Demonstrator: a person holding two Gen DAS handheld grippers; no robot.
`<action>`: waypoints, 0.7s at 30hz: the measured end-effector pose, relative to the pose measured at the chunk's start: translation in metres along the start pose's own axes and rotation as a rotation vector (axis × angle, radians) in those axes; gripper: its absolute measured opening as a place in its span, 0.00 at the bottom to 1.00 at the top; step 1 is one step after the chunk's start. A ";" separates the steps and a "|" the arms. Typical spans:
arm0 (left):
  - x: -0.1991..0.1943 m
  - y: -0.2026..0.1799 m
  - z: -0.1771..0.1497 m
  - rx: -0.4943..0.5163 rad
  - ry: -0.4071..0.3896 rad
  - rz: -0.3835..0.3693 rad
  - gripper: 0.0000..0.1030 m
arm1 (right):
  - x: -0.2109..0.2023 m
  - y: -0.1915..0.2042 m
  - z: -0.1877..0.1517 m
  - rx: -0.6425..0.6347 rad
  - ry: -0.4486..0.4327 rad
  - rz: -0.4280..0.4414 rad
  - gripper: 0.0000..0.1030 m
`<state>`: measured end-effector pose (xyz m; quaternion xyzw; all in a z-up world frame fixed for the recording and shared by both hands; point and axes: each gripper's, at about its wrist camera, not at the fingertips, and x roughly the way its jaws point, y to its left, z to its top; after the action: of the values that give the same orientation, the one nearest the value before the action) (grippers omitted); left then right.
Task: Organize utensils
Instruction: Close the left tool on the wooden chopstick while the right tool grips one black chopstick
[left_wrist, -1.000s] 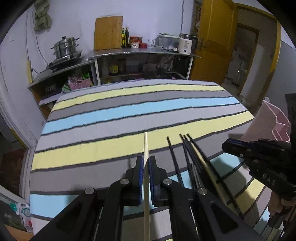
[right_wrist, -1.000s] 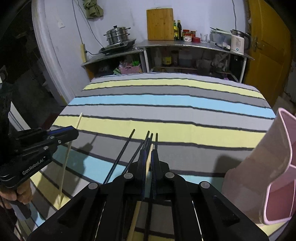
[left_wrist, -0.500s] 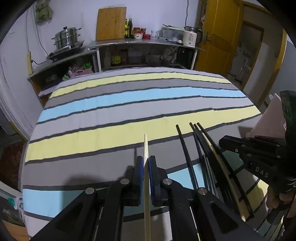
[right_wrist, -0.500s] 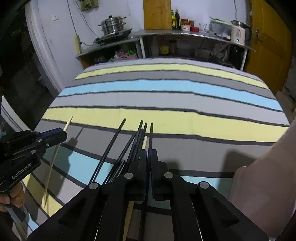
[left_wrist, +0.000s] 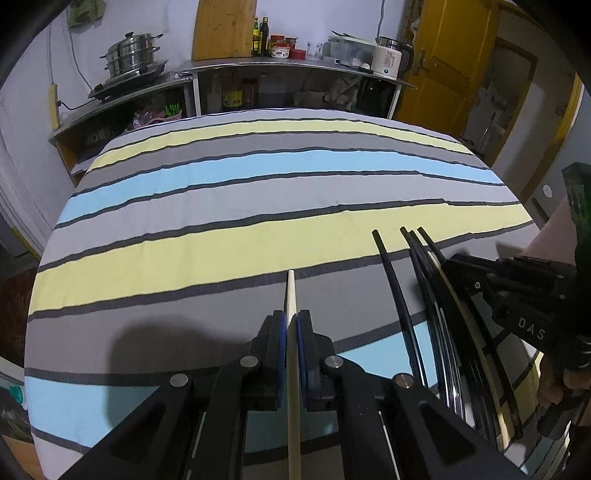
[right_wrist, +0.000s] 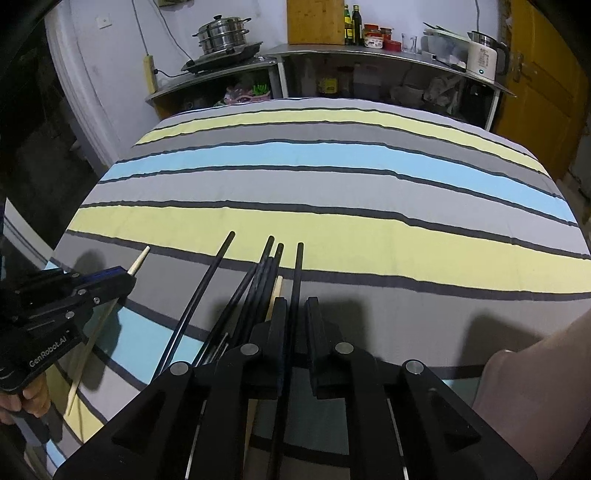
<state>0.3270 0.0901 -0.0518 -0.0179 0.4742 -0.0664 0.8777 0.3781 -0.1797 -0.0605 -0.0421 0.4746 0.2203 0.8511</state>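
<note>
Left gripper (left_wrist: 290, 325) at 6 o'clock in its own view, jaws pinched tight on a single wooden chopstick (left_wrist: 290, 291), tip poking out toward 12; right gripper (right_wrist: 294, 310) at 6 o'clock in its view, jaws just starting to part, one black chopstick (right_wrist: 296, 273) running between them, and I can't tell whether the pads still bite on it; a small gap shows on the right pad side; black chopstick bundle (right_wrist: 255, 291) fans out just left of the right jaws, toward 11, lying on the striped tablecloth (right_wrist: 332, 177), with a second pale chopstick (right_wrist: 275, 295) tucked in the bundle; pink holder (right_wrist: 535, 387) sits at 4 o'clock in the right view, edge only, interior hidden; far off at 12: counter with steamer pot (right_wrist: 221, 35), cutting board (right_wrist: 314, 20), kettle (right_wrist: 482, 55); my read: the step is laying the black stick down with its mates; to do it well, let the jaws open fully before lifting so the stick doesn't drag or roll, keep it parallel to the bundle with tips lined up; keep the left grip firm and clear of the bundle until the right is out; risk: round sticks roll on cloth.
</note>
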 end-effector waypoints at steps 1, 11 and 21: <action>0.001 0.000 0.001 0.002 0.000 0.004 0.06 | 0.000 0.000 0.001 -0.003 0.001 -0.001 0.10; 0.008 -0.010 0.009 0.047 0.001 0.058 0.07 | 0.003 0.001 0.004 -0.015 0.009 0.008 0.09; 0.011 -0.010 0.013 0.064 0.011 0.062 0.07 | 0.003 -0.002 0.009 -0.006 0.033 0.045 0.06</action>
<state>0.3430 0.0781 -0.0524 0.0251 0.4770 -0.0544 0.8769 0.3877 -0.1781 -0.0581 -0.0377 0.4887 0.2400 0.8379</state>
